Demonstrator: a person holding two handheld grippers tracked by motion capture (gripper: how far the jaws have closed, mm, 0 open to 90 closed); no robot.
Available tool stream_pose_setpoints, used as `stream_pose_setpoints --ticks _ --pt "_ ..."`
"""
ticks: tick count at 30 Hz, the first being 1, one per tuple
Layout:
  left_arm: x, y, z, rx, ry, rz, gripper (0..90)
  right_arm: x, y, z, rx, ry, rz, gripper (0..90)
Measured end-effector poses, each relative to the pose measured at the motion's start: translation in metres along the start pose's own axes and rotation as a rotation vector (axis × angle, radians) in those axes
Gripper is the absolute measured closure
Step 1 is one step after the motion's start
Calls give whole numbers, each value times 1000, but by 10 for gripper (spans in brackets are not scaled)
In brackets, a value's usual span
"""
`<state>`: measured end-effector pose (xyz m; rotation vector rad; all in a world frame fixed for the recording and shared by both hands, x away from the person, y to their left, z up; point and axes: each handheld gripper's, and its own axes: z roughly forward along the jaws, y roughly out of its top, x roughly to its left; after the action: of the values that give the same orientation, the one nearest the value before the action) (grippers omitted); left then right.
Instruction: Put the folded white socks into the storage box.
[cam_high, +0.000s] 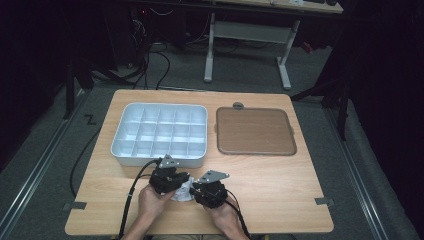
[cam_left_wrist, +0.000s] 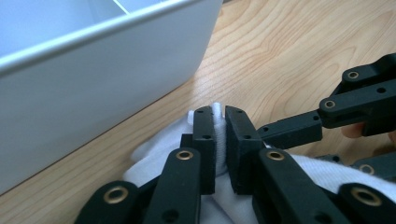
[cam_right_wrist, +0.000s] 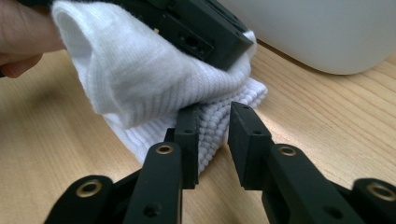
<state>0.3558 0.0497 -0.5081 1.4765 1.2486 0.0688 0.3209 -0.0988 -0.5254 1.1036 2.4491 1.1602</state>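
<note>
White knit cloth (cam_high: 181, 192) lies at table (cam_high: 280, 175) near edge, just in front of divided tray (cam_high: 159, 134). Left hand-held gripper (cam_left_wrist: 220, 140) clamped on a fold; right hand-held gripper (cam_right_wrist: 212, 140) jaws apart w/ ribbed edge between. Close right fully before pulling, keep cloth low.

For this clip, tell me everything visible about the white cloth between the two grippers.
The white cloth looks like a ribbed knit, soft and bunched into folds, with an edge of small bumps. It lies on the wooden table just in front of the white compartment tray. The left gripper is shut on a raised fold. The right gripper has its jaws parted, one jaw against the cloth's edge, not clamped.
</note>
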Motion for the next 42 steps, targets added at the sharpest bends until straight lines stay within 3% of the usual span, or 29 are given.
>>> stream_pose_setpoints --ticks 14,22,26,35,42 --pt "-5 9 -14 -55 -22 -35 599 -1 0 -35 -60 -5 -3 731" --pt "-6 13 -19 -73 -28 -36 564 6 5 -54 -103 9 -27 717" --pt "-5 18 -25 -96 -31 -58 558 12 10 -59 -114 24 -43 711" --pt "10 25 -44 -126 23 -67 536 30 29 -69 -149 62 -98 690" --pt "20 14 -42 -89 61 -61 518 36 37 -57 -121 79 -109 646"
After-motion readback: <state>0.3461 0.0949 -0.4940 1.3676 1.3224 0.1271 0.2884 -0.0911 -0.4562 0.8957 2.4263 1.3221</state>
